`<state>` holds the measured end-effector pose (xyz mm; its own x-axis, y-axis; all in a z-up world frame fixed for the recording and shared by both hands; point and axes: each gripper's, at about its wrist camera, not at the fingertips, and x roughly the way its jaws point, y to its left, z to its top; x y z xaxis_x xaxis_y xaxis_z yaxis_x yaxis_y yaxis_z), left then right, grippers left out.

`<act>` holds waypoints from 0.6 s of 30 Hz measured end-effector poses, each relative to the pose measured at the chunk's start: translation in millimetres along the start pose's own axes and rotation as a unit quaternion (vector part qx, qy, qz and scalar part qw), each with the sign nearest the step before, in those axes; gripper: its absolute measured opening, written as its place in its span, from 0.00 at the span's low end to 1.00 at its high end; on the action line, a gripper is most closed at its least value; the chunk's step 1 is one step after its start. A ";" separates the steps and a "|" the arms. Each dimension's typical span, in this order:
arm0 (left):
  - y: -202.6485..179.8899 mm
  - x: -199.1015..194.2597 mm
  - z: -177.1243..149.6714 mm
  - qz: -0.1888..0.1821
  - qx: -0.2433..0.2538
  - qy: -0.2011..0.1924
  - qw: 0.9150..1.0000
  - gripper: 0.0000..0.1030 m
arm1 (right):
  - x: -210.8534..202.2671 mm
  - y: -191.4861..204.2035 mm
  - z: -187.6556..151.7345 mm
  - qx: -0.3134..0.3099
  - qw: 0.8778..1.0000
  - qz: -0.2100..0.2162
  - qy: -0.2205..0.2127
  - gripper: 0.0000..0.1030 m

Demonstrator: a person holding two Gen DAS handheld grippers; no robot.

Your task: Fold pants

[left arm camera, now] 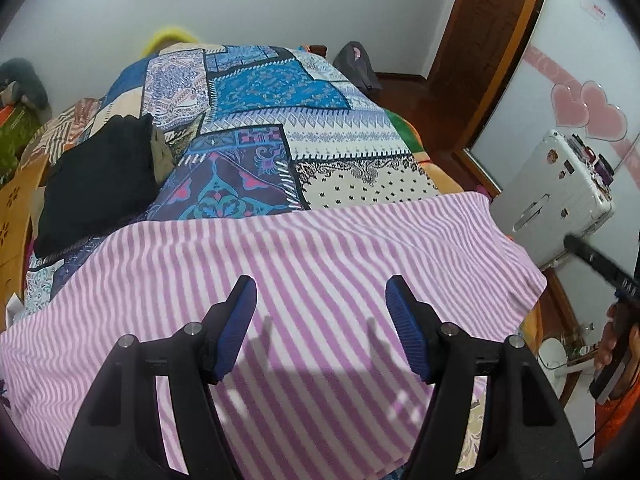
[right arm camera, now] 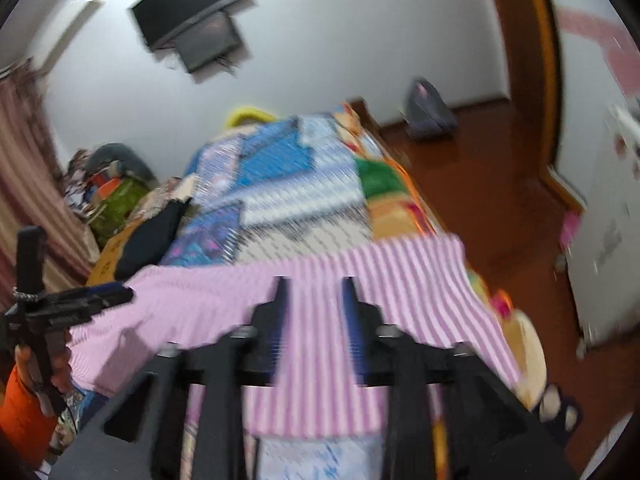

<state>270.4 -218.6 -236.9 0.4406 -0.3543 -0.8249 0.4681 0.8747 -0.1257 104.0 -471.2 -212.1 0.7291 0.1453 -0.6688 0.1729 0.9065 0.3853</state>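
Note:
Pink-and-white striped pants (left arm camera: 320,240) lie flat across the near end of the bed, doubled over, with their straight edge toward the far side. My left gripper (left arm camera: 320,284) hovers just above them, open, its blue pads apart and nothing between them. The right wrist view is blurred. There my right gripper (right arm camera: 314,284) hangs over the same pants (right arm camera: 400,280), its jaws narrowly apart and holding no cloth. The left gripper (right arm camera: 100,298) shows at that view's left edge, held by a hand with an orange sleeve.
A patchwork bedspread (left arm camera: 280,100) covers the bed. Dark folded clothes (left arm camera: 100,176) sit at its left side. A white suitcase (left arm camera: 560,200) stands on the wooden floor to the right, by a wooden door frame (left arm camera: 488,40). A backpack (left arm camera: 358,66) leans beyond the bed.

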 end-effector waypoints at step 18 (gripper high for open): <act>-45.4 56.5 -7.0 0.016 0.029 0.069 0.997 0.65 | 32.0 -83.6 -77.3 0.153 0.983 0.036 0.095 0.42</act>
<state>268.6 -276.1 -281.7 0.3490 -0.2746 -0.8960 0.5008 0.8628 -0.0694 61.7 -511.7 -314.9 0.6153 0.3024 -0.7280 0.3368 0.7341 0.5897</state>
